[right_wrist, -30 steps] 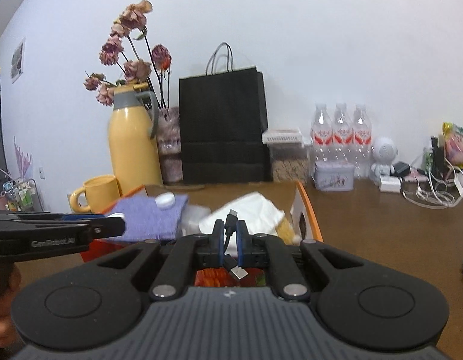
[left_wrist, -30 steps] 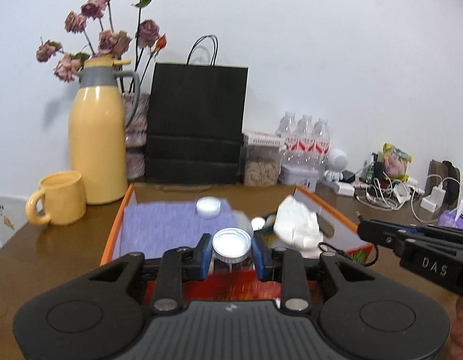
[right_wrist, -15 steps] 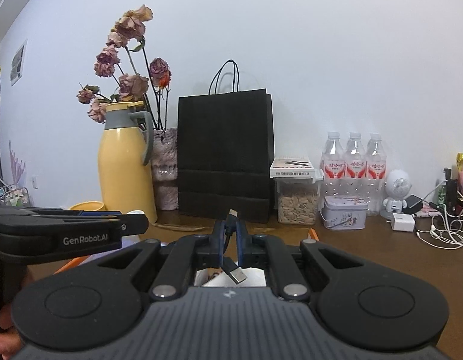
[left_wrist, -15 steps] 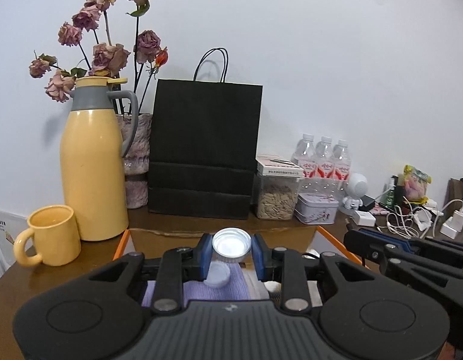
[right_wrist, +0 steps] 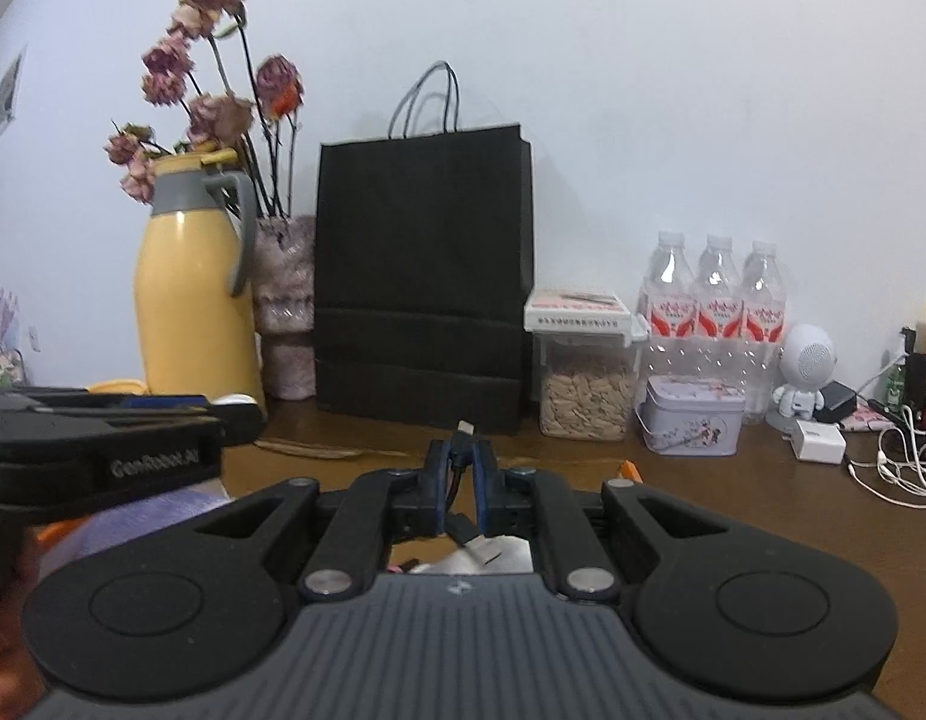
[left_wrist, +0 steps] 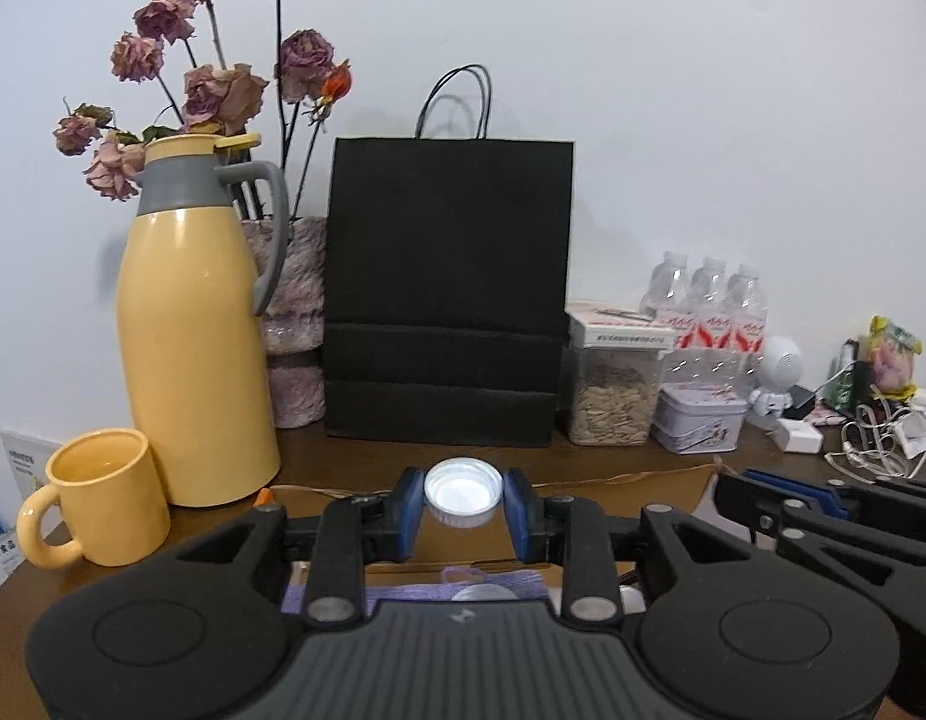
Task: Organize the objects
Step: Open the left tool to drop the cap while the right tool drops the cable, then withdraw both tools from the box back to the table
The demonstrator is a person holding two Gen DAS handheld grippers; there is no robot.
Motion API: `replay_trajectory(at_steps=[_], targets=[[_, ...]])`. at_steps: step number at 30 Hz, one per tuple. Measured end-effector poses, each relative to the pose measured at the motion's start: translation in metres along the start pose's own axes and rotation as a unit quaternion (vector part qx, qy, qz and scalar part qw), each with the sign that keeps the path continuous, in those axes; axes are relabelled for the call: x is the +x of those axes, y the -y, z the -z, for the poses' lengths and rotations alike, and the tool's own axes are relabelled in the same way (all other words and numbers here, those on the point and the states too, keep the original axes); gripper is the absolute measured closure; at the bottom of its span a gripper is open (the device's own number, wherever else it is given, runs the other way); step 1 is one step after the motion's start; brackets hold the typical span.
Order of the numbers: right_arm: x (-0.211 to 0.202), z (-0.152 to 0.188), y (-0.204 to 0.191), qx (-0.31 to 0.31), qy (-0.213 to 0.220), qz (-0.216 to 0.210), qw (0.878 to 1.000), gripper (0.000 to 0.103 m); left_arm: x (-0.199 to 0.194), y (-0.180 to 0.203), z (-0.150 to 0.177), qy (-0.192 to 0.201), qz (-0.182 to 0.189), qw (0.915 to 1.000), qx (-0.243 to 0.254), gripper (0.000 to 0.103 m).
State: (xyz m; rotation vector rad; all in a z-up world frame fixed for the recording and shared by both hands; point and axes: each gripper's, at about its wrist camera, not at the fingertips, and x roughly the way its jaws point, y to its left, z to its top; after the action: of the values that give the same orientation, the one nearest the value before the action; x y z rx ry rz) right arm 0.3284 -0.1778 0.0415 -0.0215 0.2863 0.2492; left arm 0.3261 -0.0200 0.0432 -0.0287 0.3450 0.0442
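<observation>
My left gripper [left_wrist: 463, 501] is shut on a white bottle cap [left_wrist: 463, 491], held up above the orange-edged box. Below it a purple cloth [left_wrist: 493, 582] with another white cap [left_wrist: 484, 593] shows between the finger arms. My right gripper [right_wrist: 460, 471] is shut on a black USB cable [right_wrist: 463, 483]; one plug sticks up above the pads, the other plug hangs below. The right gripper shows at the right of the left wrist view [left_wrist: 823, 510]. The left gripper shows at the left of the right wrist view [right_wrist: 121, 426].
On the brown table against the wall stand a yellow thermos [left_wrist: 193, 330], a yellow mug [left_wrist: 97, 495], a vase of dried roses [left_wrist: 292, 324], a black paper bag [left_wrist: 445, 294], a seed jar [left_wrist: 613, 384], a tin [left_wrist: 697, 420], water bottles [right_wrist: 715, 306] and tangled chargers [right_wrist: 883, 456].
Both grippers have lifted up and away from the box with the cap and the cable still held; the box contents have dropped almost out of view.
</observation>
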Motion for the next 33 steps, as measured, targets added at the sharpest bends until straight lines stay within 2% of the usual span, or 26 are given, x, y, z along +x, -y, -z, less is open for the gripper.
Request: replay_trajectory(at_steps=[1, 2, 3, 4, 5, 6, 7, 8, 9, 10, 14, 18, 21, 25, 33], targets=[[0.001, 0.001, 0.001, 0.001, -0.005, 0.002, 1.0, 0.087, 0.0, -0.001, 0.001, -0.002, -0.005, 1.0, 0.001, 0.054], [0.002, 0.001, 0.003, 0.004, -0.009, 0.008, 1.0, 0.072, 0.001, -0.002, 0.001, -0.002, -0.009, 1.0, 0.001, 0.048], [0.003, 0.002, 0.004, 0.004, -0.012, 0.014, 1.0, 0.058, 0.001, -0.004, 0.001, -0.001, -0.013, 0.9999, 0.0, 0.034], [0.003, 0.002, 0.005, 0.005, -0.015, 0.021, 1.0, 0.033, 0.001, -0.005, 0.0, -0.001, -0.018, 0.9998, -0.003, 0.016], [0.003, 0.003, 0.006, 0.004, -0.015, 0.026, 1.0, 0.025, 0.001, -0.007, 0.0, 0.001, -0.024, 0.9997, -0.006, 0.008], [0.002, 0.004, 0.007, 0.002, -0.015, 0.029, 0.999, 0.025, 0.0, -0.009, 0.0, 0.005, -0.029, 0.9995, -0.008, 0.0], [0.001, 0.004, 0.007, 0.0, -0.017, 0.033, 0.999, 0.02, -0.001, -0.01, -0.001, 0.008, -0.033, 0.9994, -0.01, 0.0], [0.001, 0.004, 0.008, 0.001, -0.019, 0.039, 0.999, 0.008, -0.002, -0.011, -0.001, 0.007, -0.038, 0.9992, -0.011, 0.0], [0.0, 0.004, 0.01, 0.003, -0.018, 0.041, 0.999, 0.003, -0.001, -0.012, -0.002, 0.004, -0.04, 0.9991, -0.013, 0.0], [0.0, 0.005, 0.011, 0.005, -0.018, 0.04, 0.999, 0.0, -0.001, -0.014, -0.002, 0.0, -0.04, 0.9991, -0.017, 0.0], [-0.006, 0.008, 0.011, 0.001, -0.02, 0.041, 0.999, 0.0, -0.004, -0.019, 0.0, -0.007, -0.033, 0.9989, -0.032, 0.0], [-0.013, 0.011, 0.01, 0.0, -0.019, 0.039, 0.999, 0.0, -0.016, -0.021, 0.003, 0.0, -0.03, 0.999, -0.032, 0.0], [-0.021, 0.013, 0.008, -0.002, -0.016, 0.038, 0.999, 0.0, -0.027, -0.024, 0.007, 0.002, -0.01, 0.9994, -0.034, 0.0], [-0.039, 0.018, 0.005, -0.009, -0.005, 0.032, 0.999, 0.0, -0.047, -0.026, 0.011, 0.018, -0.003, 0.9994, -0.03, 0.0], [-0.077, 0.046, -0.008, -0.03, 0.006, 0.023, 0.999, 0.0, -0.079, -0.034, 0.035, 0.027, 0.01, 0.9994, -0.019, 0.0]])
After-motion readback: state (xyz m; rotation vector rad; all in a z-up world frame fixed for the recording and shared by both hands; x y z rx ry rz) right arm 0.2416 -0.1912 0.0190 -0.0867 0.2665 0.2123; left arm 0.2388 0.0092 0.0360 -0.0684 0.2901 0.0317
